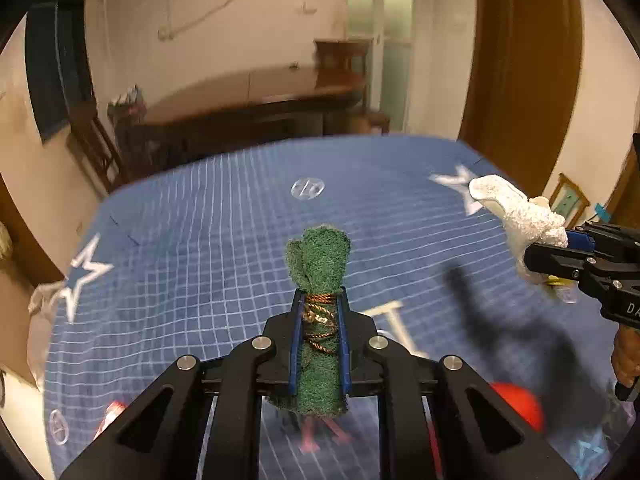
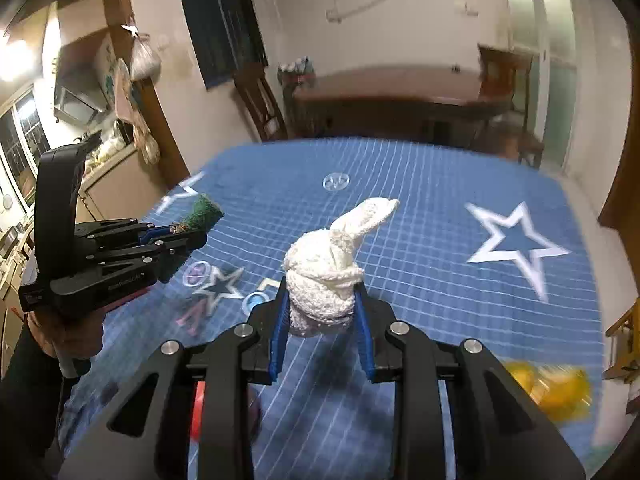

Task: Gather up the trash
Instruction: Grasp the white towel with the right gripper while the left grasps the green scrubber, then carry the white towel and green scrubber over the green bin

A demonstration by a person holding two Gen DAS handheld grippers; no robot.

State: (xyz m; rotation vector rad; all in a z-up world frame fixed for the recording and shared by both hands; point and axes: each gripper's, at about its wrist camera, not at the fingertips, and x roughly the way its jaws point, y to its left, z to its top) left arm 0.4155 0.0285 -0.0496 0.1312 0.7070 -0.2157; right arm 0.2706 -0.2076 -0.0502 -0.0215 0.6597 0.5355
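Left gripper (image 1: 320, 312) clamps green roll (image 1: 320, 256); right gripper (image 2: 322, 312) clamps white cloth (image 2: 328, 276).

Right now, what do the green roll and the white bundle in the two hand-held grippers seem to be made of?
Green roll: looks like coarse scouring-pad fibre, matte and fuzzy, bound with thin coppery wire.
White bundle: seems to be knotted terry cloth, soft and matte; its looped, nubbly surface suggests cotton, though I cannot be sure.

Blue star-patterned cloth (image 1: 240, 208), wooden table (image 1: 256, 96)
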